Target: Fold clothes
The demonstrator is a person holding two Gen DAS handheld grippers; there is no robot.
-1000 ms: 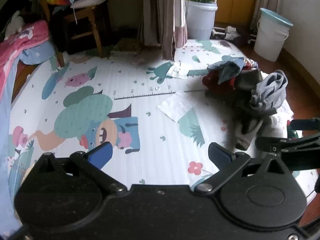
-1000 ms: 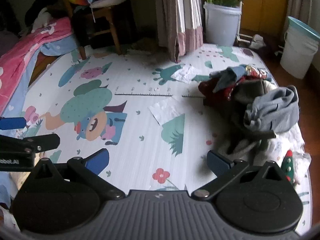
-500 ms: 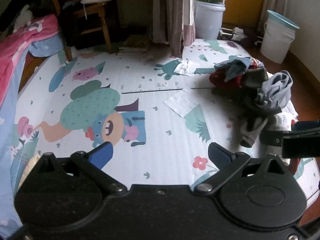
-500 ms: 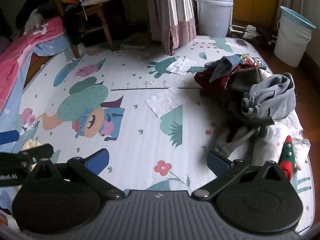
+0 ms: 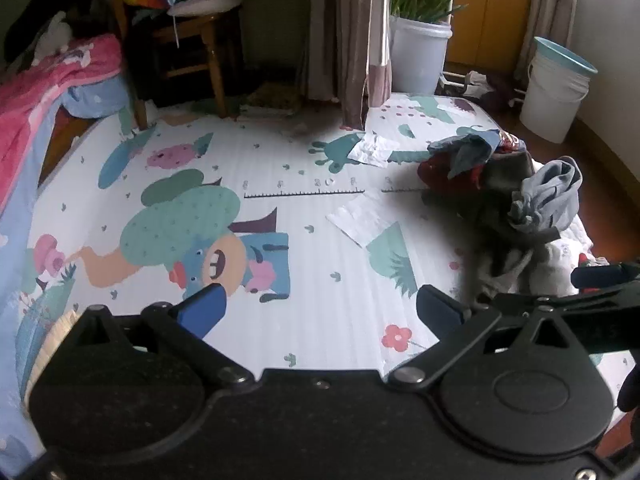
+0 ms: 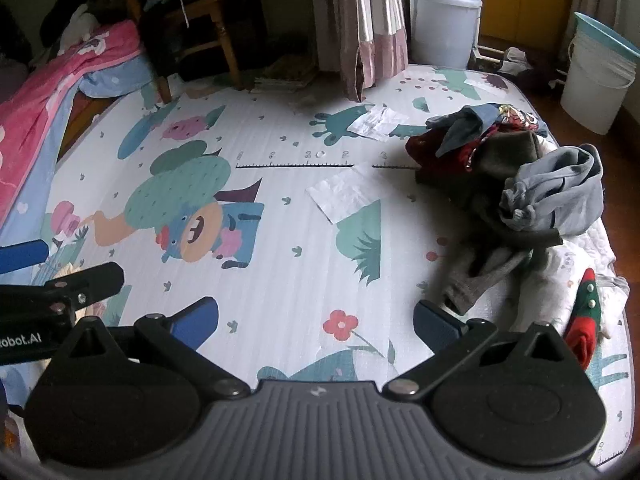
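Both the left gripper point(image 5: 320, 310) and right gripper point(image 6: 316, 318) gaped wide, empty, above the cartoon-printed play mat point(image 6: 280, 280); the crumpled pile of grey and red clothes point(image 6: 520, 184) lay at right, seemingly untouched.

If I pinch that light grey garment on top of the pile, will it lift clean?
The light grey garment looks soft and crumpled, so it will probably droop. It lies across the dark clothes, so it may drag them along.

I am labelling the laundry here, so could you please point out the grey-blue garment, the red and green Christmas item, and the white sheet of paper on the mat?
grey-blue garment point(image 6: 560, 196), right wrist view, middle of its bunched fabric.
red and green Christmas item point(image 6: 585, 320), right wrist view, its red lower half.
white sheet of paper point(image 6: 342, 196), right wrist view, its centre.
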